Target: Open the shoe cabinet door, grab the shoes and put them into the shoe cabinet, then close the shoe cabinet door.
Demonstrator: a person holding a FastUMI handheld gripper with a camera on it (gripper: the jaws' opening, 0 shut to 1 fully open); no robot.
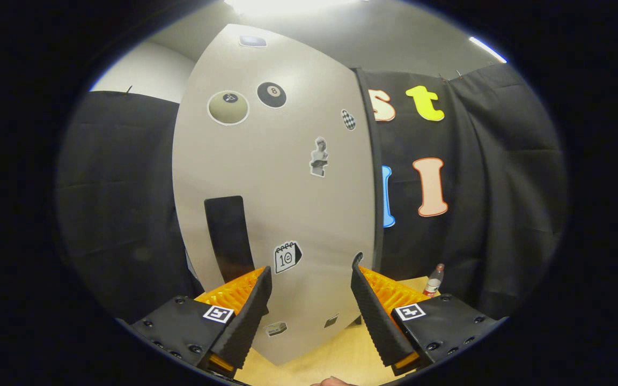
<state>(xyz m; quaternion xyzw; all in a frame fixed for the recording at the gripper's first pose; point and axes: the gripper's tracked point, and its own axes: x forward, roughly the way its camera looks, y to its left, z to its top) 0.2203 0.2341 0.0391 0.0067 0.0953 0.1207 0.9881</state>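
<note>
Black cloth backs the sticker-covered shoe cabinet door (277,203).
Gripper (311,279) fingers (250,311) spread open, empty, just before the door's lower part.

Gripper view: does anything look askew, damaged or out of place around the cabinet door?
Nothing looks damaged or spilled. The cabinet door carries stickers and a black handle, and its bowed look fits the fisheye lens. The gripper is open just before it. A bottle stands upright beyond the right finger.

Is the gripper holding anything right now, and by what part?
Nothing is held. The gripper is open, its fingers spread with only empty space between them, facing the pale grey sticker-covered cabinet door just ahead.
</note>
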